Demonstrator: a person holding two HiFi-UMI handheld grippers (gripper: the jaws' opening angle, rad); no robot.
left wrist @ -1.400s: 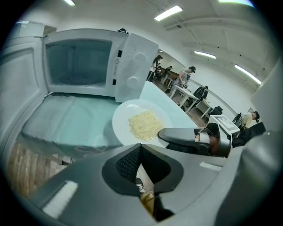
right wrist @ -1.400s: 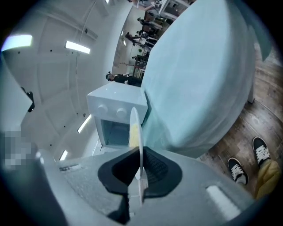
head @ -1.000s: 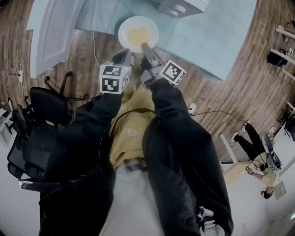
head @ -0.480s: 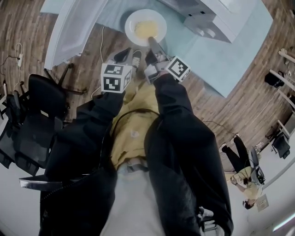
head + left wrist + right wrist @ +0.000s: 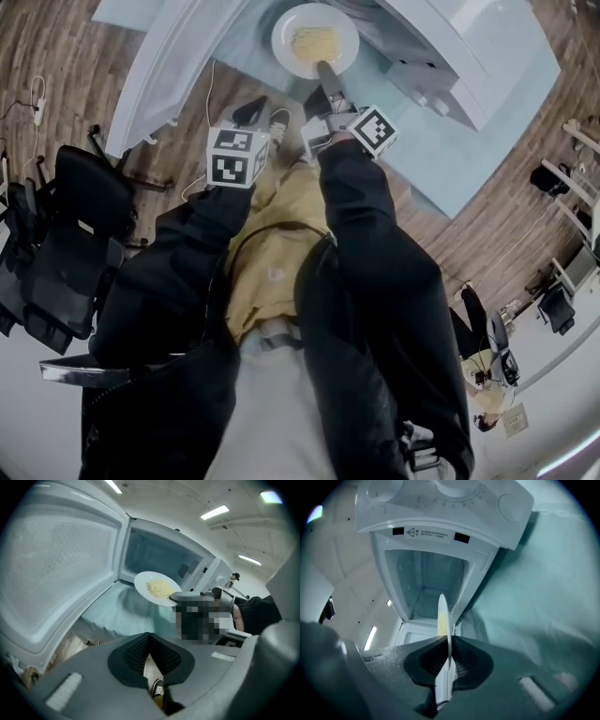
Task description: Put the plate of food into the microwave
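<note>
A white plate [image 5: 315,39] of yellow food hangs level in front of the white microwave [image 5: 441,47], whose door [image 5: 169,56] stands wide open to the left. My right gripper [image 5: 325,67] is shut on the plate's near rim. In the right gripper view the plate [image 5: 443,616] shows edge-on between the pads, with the empty oven cavity [image 5: 426,583] straight ahead. My left gripper [image 5: 255,108] hangs lower and to the left, shut with nothing in it. From the left gripper view [image 5: 150,641] I see the plate [image 5: 158,588] just outside the cavity mouth.
The microwave stands on a table with a pale blue-green cloth [image 5: 450,150]. Black office chairs [image 5: 66,234] crowd the left side on the wooden floor. A cable [image 5: 208,84] trails by the door. Another person [image 5: 483,366] stands far off at the lower right.
Both grippers and the plate have moved toward the microwave. The open door and the oven body now fill more of the head view.
</note>
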